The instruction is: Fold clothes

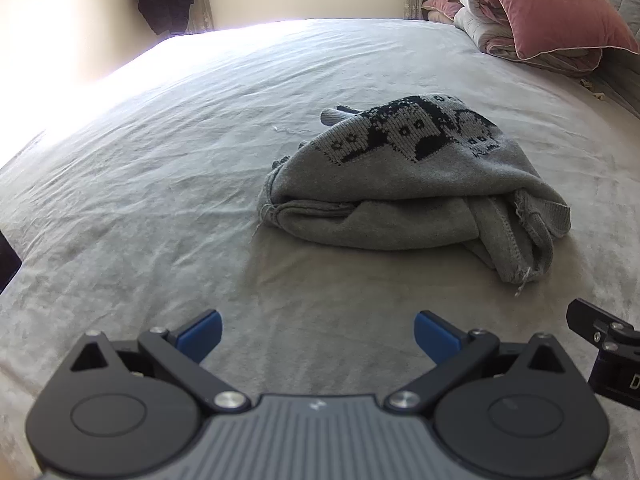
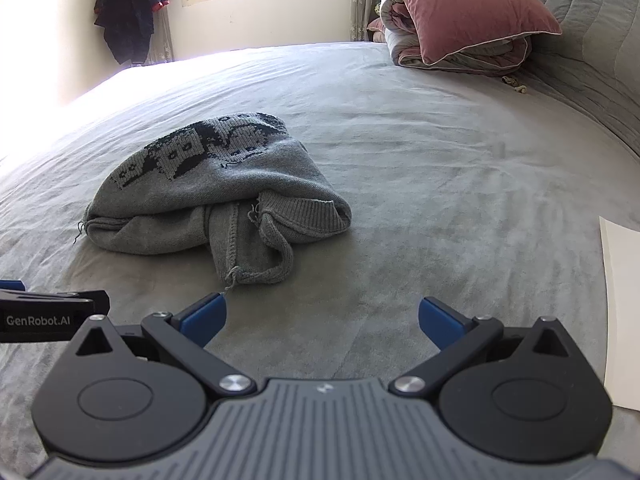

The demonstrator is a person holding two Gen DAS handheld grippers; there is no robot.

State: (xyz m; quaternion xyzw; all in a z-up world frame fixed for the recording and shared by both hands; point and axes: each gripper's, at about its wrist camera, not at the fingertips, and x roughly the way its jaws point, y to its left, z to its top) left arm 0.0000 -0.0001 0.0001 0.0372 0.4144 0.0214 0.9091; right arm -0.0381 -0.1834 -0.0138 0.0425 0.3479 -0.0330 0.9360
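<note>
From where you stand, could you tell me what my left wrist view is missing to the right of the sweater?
Observer: A white sheet lies flat on the bed at the far right, apart from the grey sweater.
Operator: Thank you. I only see the edge of the right gripper; is it holding anything?
Observer: No, the right gripper is open, with only bedding between its blue pads.
Operator: And does the headboard side carry anything besides the pink pillow?
Observer: A grey quilted headboard curves along the right, behind the pink pillow on the folded quilt.
</note>
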